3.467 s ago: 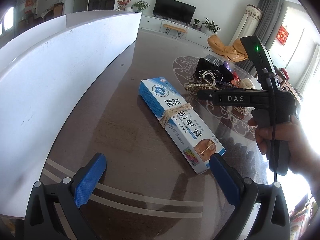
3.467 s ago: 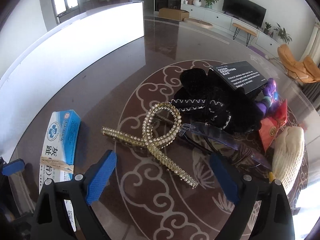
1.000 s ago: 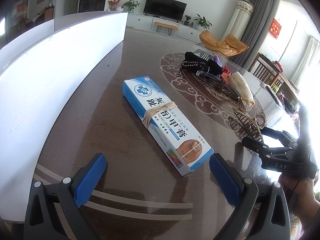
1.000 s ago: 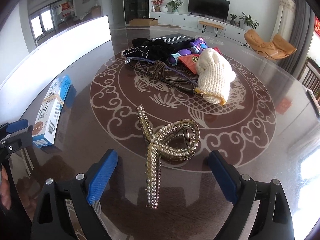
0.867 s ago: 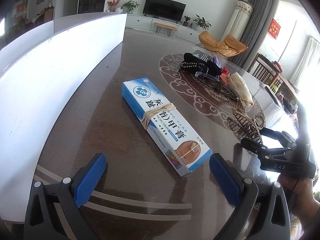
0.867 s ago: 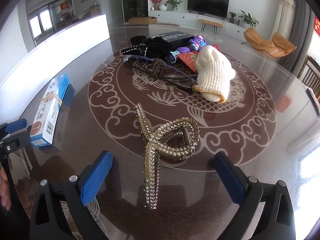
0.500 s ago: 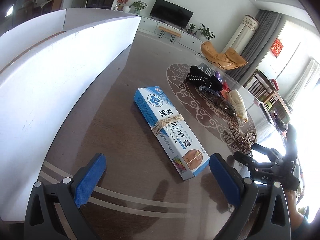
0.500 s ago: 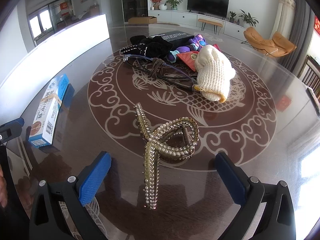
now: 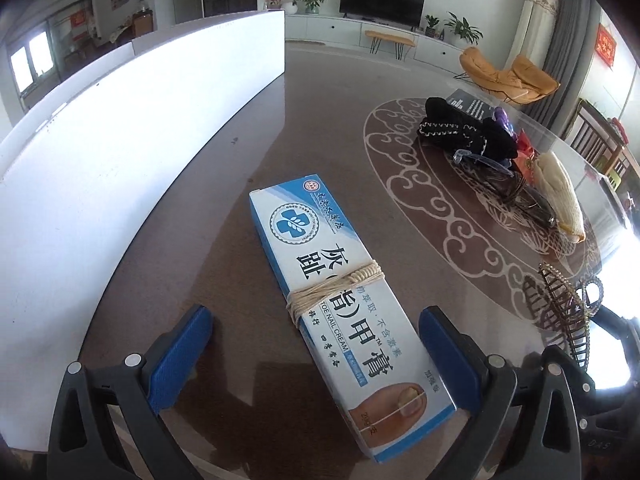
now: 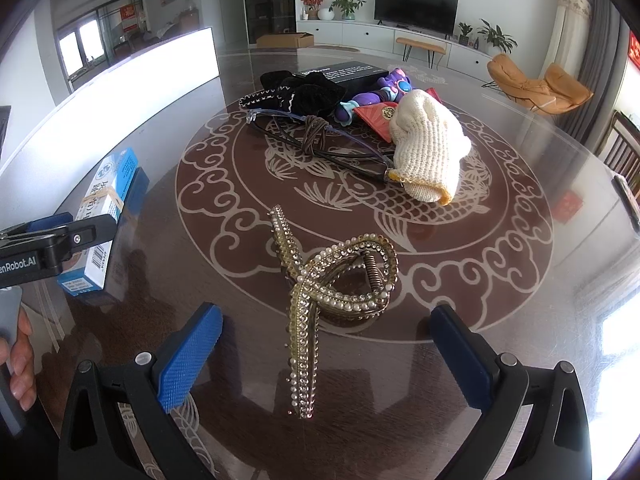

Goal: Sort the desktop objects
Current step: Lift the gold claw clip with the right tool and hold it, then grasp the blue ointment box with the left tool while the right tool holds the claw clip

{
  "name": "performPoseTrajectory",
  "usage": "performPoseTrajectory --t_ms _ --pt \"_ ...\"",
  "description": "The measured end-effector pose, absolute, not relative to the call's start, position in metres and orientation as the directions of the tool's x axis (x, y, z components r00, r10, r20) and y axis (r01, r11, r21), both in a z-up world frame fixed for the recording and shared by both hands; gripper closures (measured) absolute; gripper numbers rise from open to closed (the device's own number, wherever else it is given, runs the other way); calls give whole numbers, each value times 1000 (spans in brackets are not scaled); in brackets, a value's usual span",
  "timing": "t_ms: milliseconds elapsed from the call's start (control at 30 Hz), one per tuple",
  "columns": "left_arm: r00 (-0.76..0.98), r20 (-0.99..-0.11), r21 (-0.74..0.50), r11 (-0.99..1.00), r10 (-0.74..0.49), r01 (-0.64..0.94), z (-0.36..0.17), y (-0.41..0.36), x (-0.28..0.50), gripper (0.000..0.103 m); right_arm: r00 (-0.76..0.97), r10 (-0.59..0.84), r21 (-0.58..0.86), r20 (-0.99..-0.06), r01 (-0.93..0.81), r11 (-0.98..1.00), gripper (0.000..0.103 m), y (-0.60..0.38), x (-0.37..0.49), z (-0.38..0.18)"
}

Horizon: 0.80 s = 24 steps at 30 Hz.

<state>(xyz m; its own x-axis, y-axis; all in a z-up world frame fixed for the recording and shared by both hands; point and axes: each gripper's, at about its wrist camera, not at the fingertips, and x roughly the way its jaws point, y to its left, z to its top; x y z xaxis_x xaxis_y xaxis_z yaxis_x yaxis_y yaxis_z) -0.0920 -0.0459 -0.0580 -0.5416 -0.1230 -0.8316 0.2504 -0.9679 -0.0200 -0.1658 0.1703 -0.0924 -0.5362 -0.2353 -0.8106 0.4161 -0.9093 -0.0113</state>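
Left gripper (image 9: 316, 364), jaws wide, straddled the toe nail cream box (image 9: 344, 312) on the tabletop (image 9: 224, 216). Right gripper (image 10: 324, 354), jaws wide and empty, framed the pearl hair clip (image 10: 332, 280). Off-centre closure could skew the box.

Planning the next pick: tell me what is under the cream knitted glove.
The cream knitted glove lies over one end of the glasses and partly over a red packet. Anything else beneath it is hidden.

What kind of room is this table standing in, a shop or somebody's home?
Most likely the living room of a home. A flat television sits on a long white cabinet with potted plants, an orange lounge chair stands by the curtains, and the round patterned table holds personal odds and ends.
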Motion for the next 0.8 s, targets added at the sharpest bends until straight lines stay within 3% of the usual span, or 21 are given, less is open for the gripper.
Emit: performPoseTrajectory --t_ms 633,800 --pt "-556 -824 -4 -980 -110 199 -59 -47 -88 0 -536 -235 -12 -811 416 -909 0 171 -165 -92" --pt "-566 -824 3 -998 -36 58 -59 -50 -81 0 -536 -235 -12 -811 416 -909 0 171 -165 -92"
